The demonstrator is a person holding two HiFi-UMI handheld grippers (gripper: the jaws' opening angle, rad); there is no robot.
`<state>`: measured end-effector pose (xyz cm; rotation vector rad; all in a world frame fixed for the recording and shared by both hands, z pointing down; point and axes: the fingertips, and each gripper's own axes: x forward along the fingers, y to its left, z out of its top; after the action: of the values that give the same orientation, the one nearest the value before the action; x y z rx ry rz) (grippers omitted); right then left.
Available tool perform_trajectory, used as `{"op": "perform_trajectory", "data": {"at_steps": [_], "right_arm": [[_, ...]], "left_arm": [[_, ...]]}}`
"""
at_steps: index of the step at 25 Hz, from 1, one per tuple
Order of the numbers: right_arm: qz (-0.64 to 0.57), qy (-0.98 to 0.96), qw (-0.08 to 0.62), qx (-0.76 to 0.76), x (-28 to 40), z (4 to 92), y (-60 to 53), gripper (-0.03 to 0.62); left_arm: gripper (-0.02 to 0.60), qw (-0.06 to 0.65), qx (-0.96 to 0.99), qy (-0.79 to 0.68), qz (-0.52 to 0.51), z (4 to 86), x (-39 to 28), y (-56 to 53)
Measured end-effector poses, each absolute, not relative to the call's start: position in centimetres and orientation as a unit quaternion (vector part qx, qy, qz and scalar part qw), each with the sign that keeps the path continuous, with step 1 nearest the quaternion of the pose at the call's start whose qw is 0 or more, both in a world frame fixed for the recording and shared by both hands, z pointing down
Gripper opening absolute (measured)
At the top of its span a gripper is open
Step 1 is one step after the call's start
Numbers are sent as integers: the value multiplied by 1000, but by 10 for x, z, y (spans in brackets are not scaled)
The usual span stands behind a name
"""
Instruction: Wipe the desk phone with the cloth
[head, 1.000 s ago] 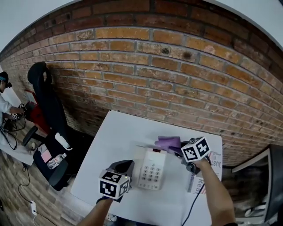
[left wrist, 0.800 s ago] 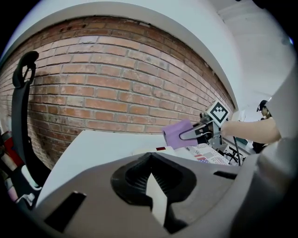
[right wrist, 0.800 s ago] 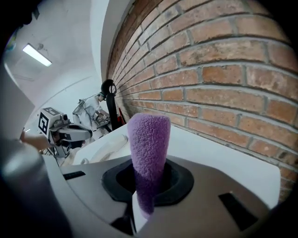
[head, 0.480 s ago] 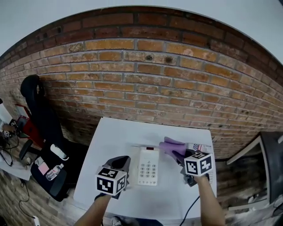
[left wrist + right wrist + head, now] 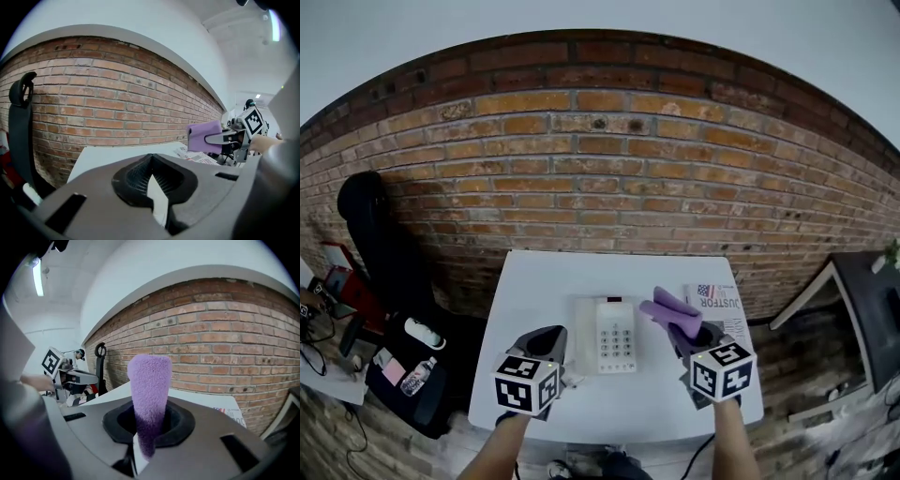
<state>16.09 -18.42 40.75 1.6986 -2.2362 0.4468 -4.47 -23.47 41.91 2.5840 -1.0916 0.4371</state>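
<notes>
Desk phone (image 5: pixel 614 334) sat flat at the middle of the white table (image 5: pixel 534 281), keypad up, a little beyond both grippers and between them. No part of it was under the cloth.

Cloth (image 5: pixel 149 394), purple, was held off the table just right of the phone. The head view did not settle whether its free end touched the phone's right edge.

Your right gripper (image 5: pixel 147 427) had its fingers (image 5: pixel 183 420) closed on the cloth's lower end. Most of the cloth stood up past the fingers in a loose folded strip.

Your left gripper (image 5: pixel 152 183) hovered near the phone's left side. Its fingers (image 5: pixel 126 176) were drawn together with only a thin pale sliver between them, and I made out nothing gripped. It was not on the phone.

A printed paper (image 5: pixel 717 305) lay on the table right of the cloth, with the brick wall (image 5: pixel 600 187) behind.

Risks, as judged:
- Nothing braced the phone, so a firm stroke could push it across the table or tip the handset out of its cradle.
- The grip took only the cloth's end. Drag over the keys could pull it free, or fold the strip so that bare fingers scraped the plastic.
- A wide stroke to the right could catch the paper.
</notes>
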Motion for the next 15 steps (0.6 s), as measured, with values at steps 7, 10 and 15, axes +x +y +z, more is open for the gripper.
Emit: {"op": "perform_trajectory", "data": {"at_steps": [7,10,15], "right_arm": [[113,-758,105,633,128,385,-146,43],[102,-754,96,641,115,379,-136,43],[96,-747,89,652,106,374,-126,43]], "left_arm": [[5,137,903,-384,135,408,-80,-213],[5,134,904,-384,133,408,-89,-206],[5,130,906,-382,129,406,-100,-200]]}}
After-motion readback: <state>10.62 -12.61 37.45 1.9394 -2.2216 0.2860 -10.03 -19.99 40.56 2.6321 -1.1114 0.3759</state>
